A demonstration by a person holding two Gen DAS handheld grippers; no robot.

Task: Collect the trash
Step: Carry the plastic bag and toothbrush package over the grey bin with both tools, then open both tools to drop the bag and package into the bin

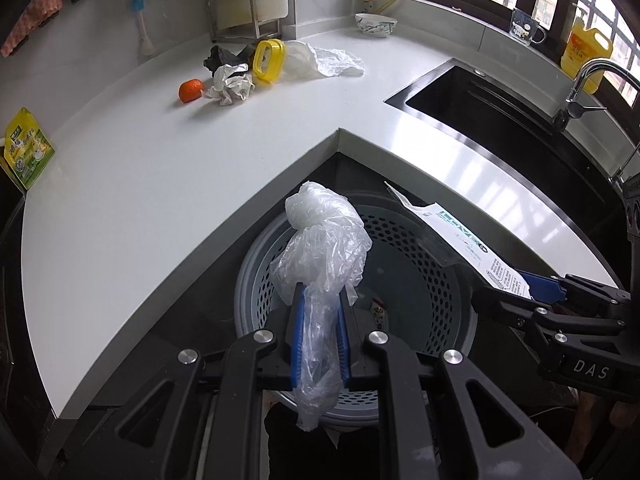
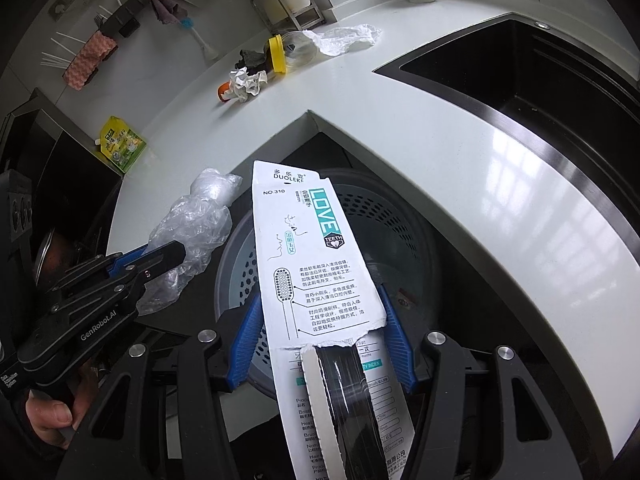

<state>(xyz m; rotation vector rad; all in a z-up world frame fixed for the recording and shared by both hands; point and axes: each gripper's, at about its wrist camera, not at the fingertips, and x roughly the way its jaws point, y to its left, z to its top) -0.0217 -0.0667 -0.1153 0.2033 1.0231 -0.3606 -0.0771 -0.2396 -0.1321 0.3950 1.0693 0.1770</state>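
Step in hand, as judged: depositing two collected items into the round grey perforated bin (image 1: pixel 404 240) standing below the inner corner of the white worktop (image 1: pixel 160 184). The left hand-held gripper (image 1: pixel 320 320) was clamped on a crumpled clear plastic bag (image 1: pixel 324 240) above the bin's mouth. The right hand-held gripper (image 2: pixel 320 320) gripped a white printed toothbrush card package (image 2: pixel 308 248) across its width, likewise over the bin. Next move, as judged: release both. More litter remained at the worktop's far edge.
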